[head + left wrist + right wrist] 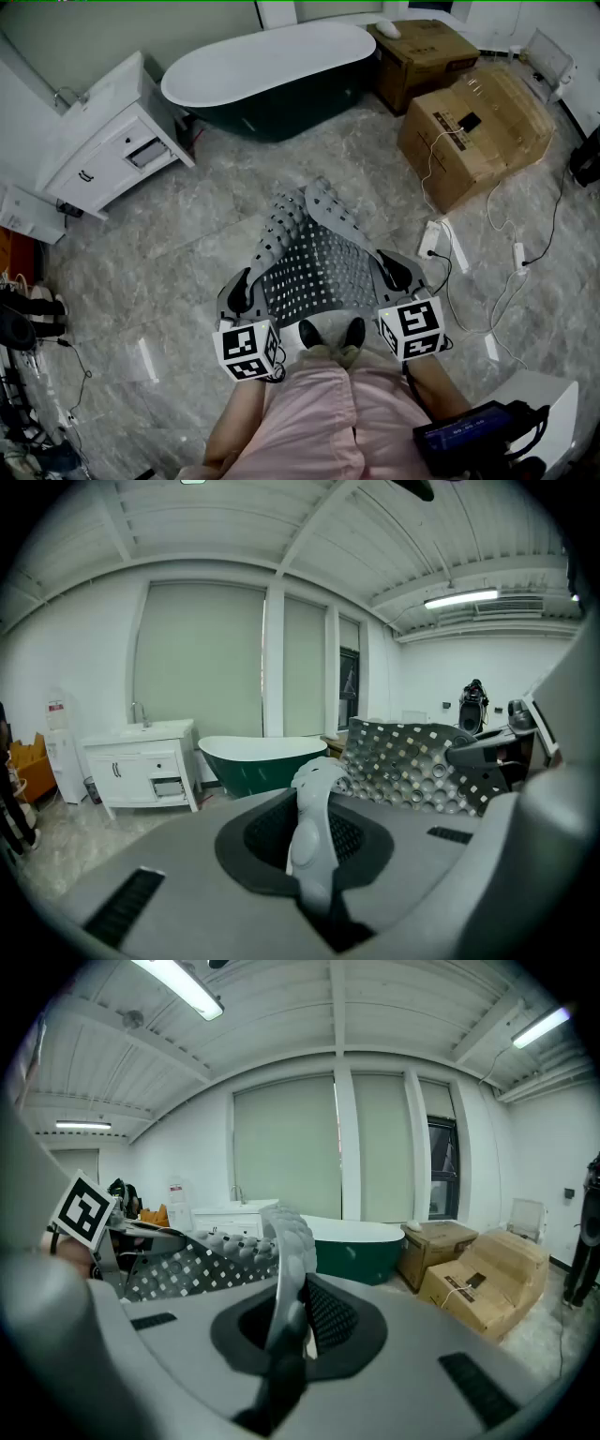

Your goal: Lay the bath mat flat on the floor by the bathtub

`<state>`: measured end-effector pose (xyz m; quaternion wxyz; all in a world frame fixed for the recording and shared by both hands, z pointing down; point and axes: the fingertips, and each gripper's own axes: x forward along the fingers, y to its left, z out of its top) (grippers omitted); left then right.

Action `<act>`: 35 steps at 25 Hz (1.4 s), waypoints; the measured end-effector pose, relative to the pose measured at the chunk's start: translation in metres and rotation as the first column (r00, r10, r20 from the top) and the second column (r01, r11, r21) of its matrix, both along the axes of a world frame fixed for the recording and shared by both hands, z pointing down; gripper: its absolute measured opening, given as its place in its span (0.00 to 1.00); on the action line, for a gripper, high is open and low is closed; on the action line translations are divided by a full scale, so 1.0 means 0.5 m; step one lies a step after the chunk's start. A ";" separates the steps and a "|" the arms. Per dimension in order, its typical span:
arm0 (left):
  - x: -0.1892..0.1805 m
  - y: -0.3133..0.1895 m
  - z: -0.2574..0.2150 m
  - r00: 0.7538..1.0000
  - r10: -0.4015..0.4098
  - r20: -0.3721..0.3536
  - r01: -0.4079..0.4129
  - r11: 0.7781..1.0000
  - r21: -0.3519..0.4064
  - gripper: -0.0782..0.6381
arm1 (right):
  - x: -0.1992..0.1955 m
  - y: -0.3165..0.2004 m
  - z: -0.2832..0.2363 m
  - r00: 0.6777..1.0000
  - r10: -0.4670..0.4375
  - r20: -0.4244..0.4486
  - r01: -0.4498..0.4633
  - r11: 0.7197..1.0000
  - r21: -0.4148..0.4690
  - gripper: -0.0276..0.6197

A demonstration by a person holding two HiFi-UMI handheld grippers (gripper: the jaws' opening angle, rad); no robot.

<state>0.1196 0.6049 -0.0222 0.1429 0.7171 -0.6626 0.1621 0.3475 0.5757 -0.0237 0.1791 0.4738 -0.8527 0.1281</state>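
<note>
**Mat position.** The bath mat [314, 248] is off the floor [169, 281], stretched between the two grippers in front of the person. It is well apart from the bathtub [272, 70], which stands at the far side of the room.

**Left gripper** [242, 286]. Jaws nearly together, clamped on the mat's near-left edge. The left gripper view shows the studded edge pinched between them.

**Right gripper** [394, 272]. Jaws likewise closed on the near-right edge, with the mat rim standing up between them in the right gripper view.

**Governing relation.** From both pairs of jaws the mat runs away towards the far side, in the direction of the bathtub. Its long axis appears to lie near-to-far. The held edge spans left to right. Both hands are about equally distant from the tub, the left marginally closer to its middle. In my judgement, the mat must be carried farther before being lowered.

**Not determinable.**
- The far end is curled over on itself, suction cups showing.
- Whether that far end touches the floor cannot be established.
- The floor beneath the mat is hidden.
</note>
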 end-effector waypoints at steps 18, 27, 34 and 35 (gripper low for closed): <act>0.118 -0.010 0.012 1.000 0.015 -0.010 -0.015 1.000 0.001 0.16 | 0.128 -0.019 0.014 0.999 -0.009 0.039 0.010 1.000 -0.012 0.08; 0.081 -0.053 0.022 1.000 -0.005 -0.005 0.005 1.000 -0.014 0.16 | 0.132 -0.082 0.021 0.999 0.013 0.044 -0.012 1.000 -0.027 0.08; 0.067 -0.159 0.050 1.000 0.012 -0.007 -0.012 0.999 -0.033 0.16 | 0.117 -0.183 0.048 0.998 0.024 0.059 -0.021 0.998 -0.060 0.08; 0.060 -0.173 0.053 1.000 0.016 -0.008 -0.016 0.999 -0.038 0.16 | 0.109 -0.197 0.051 0.998 0.029 0.057 -0.025 0.998 -0.064 0.08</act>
